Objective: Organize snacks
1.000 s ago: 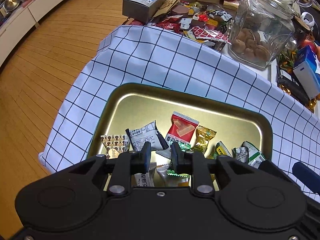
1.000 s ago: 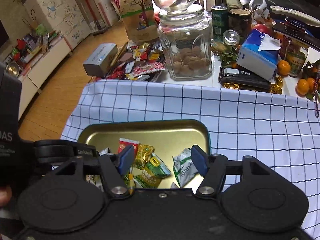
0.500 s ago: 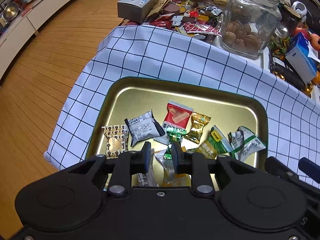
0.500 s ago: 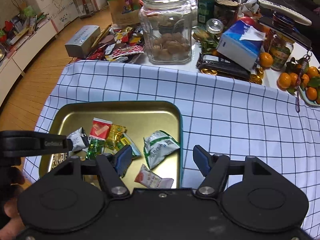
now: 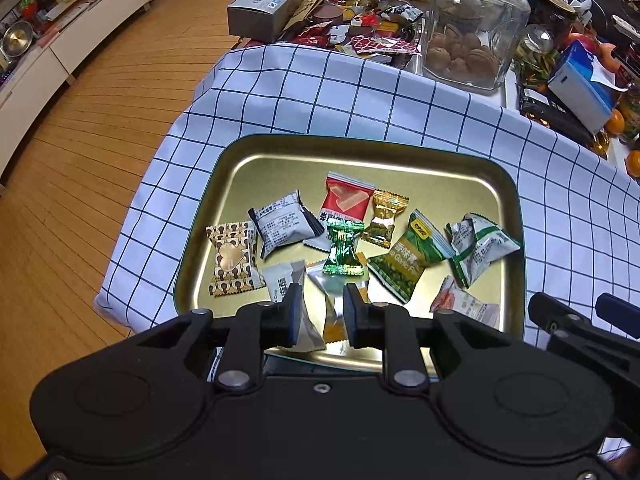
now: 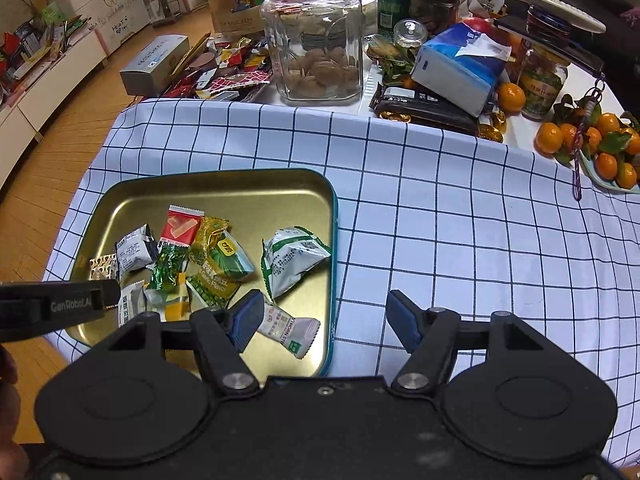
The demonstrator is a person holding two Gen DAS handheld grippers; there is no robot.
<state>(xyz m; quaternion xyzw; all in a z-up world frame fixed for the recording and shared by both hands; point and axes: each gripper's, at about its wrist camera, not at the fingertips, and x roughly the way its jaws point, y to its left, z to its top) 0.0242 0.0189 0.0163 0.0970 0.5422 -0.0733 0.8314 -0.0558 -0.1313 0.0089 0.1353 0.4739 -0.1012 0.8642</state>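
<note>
- Ten or so wrapped snacks lie loose in your gold tray, which sits on the checked cloth at the near left part of the worktop.
- Left to right in the left wrist view: a brown patterned packet, a grey-and-black packet, a red packet, a gold candy, a shiny green candy, a green garlic-flavour packet and a white-and-green packet.
- A white packet with an orange end lies alone at the tray's near right corner.
- Your left gripper hangs over the near edge of the tray with its jaws narrow; silver and orange wrappers show in the gap, but you cannot tell from these views whether the pads press on them.
- Your right gripper has its jaws wide and grips nothing: one finger is over the tray's near right corner, the other over bare cloth just outside the rim.
- Beyond the cloth stand a glass jar holding round brown pieces, a grey box, a heap of wrappers and a blue tissue pack.
- Small oranges lie at the far right.
</note>
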